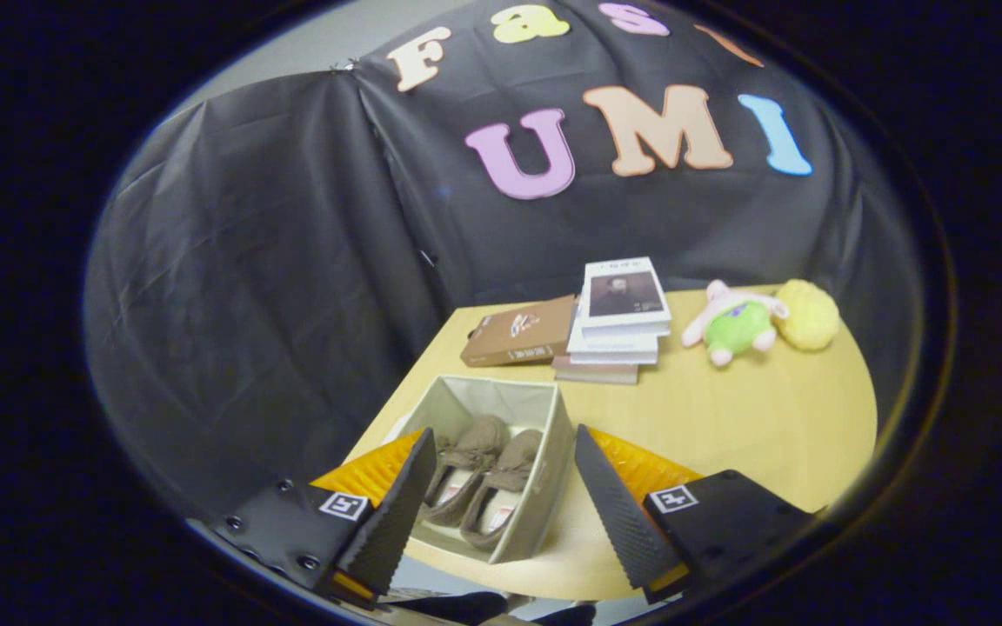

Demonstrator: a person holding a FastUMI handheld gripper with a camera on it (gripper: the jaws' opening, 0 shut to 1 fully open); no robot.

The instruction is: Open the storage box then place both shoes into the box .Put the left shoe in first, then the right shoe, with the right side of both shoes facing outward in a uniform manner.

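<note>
An open grey fabric storage box (544, 452) stands on the wooden table near its front corner. Two brown slipper-like shoes lie side by side inside it, the left one (464, 465) and the right one (501, 487), toes pointing away from me. My gripper (501, 504) hovers above the box, open, with its fingers spread wide to either side of the box and nothing between them. The left finger (397, 513) overlaps the box's near left wall, and the right finger (618, 513) sits just past its right wall.
Beyond the box lie a brown flat carton (518, 335) and a stack of books (618, 322). A pink and green plush toy (731, 326) and a yellow fluffy ball (808, 315) sit further right. The yellow table (753, 417) ends just left of the box.
</note>
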